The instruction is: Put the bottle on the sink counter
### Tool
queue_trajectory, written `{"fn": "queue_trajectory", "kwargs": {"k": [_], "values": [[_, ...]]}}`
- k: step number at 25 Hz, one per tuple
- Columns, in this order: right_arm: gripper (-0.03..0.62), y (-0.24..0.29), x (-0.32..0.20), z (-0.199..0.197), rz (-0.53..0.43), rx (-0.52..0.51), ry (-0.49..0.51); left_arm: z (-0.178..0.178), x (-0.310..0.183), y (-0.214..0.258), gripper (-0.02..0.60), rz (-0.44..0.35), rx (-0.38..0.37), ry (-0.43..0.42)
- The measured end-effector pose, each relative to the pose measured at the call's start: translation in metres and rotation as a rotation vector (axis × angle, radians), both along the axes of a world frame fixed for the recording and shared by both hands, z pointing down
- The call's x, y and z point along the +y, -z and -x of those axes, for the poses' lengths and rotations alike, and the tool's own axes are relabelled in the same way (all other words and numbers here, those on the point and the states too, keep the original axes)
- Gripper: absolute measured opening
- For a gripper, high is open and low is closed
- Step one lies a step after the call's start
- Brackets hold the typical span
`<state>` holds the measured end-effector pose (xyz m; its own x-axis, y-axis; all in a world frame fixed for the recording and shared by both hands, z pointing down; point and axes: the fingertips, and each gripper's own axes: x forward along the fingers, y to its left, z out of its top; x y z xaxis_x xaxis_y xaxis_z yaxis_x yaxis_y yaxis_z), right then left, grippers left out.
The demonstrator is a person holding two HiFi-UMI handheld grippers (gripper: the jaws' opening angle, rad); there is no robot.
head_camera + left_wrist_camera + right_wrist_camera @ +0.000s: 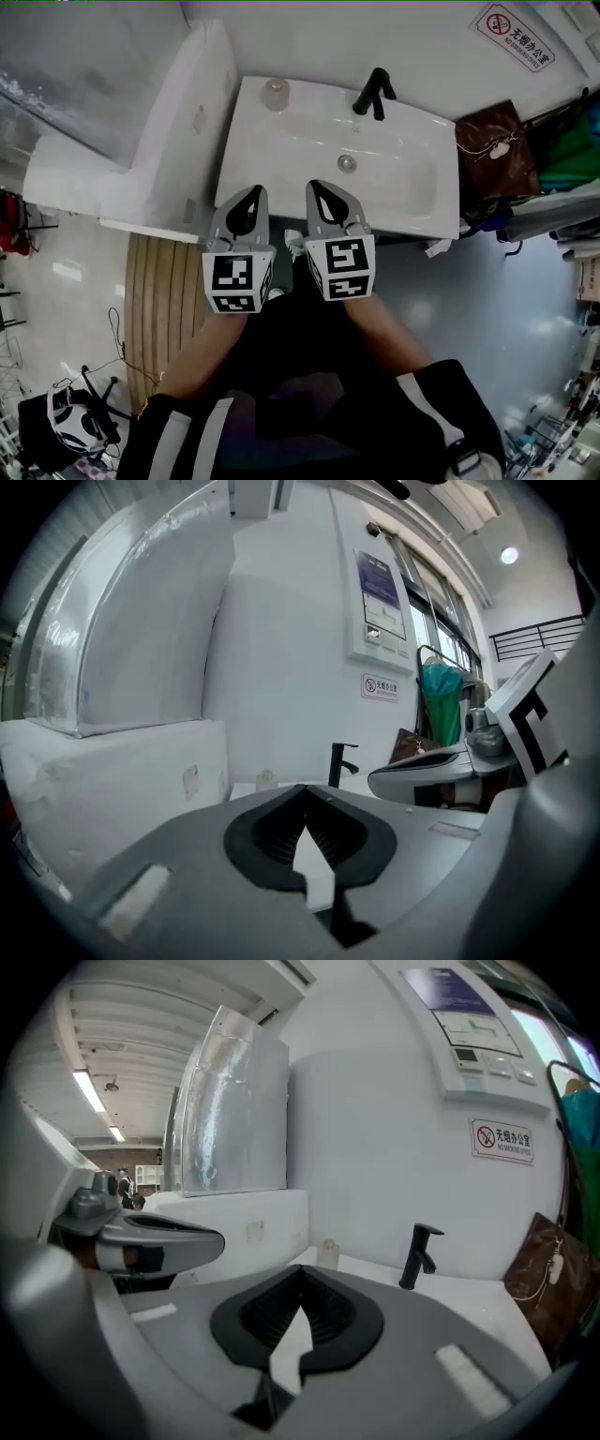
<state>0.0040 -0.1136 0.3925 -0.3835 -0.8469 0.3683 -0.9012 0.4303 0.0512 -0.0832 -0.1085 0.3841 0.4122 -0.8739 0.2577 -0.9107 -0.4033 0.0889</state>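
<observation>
bottle (pixel 275 94) upright at sink counter's (pixel 412 131) back left corner, beyond the nearer left gripper (pixel 251 197); it and right gripper (pixel 322 192) are clamped together, empty.

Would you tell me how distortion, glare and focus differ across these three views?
Head view: wide-angle bend curves the sink edges, and the floor shows glare. Left gripper view: fisheye, dark corners, bottle small and hazy. Right gripper view: same fisheye, bright ceiling strip lights, faucet fairly crisp.
</observation>
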Motion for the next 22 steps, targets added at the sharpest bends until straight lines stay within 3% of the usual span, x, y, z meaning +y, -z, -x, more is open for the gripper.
{"fn": "queue_trajectory", "kwargs": {"k": [7,15,22], "values": [[0.002,0.016,0.047,-0.004,-0.016,0.008,-0.016,-0.011,0.051,0.012,0.003,-0.030,0.019,-0.060],[0.001,0.032,0.086,-0.016,-0.026,0.015,0.010,-0.021,0.090,0.017,0.003,-0.033,0.012,-0.070],[0.002,0.036,0.116,-0.040,-0.017,0.010,0.032,-0.057,0.117,0.022,0.003,-0.015,0.034,-0.092]]}}
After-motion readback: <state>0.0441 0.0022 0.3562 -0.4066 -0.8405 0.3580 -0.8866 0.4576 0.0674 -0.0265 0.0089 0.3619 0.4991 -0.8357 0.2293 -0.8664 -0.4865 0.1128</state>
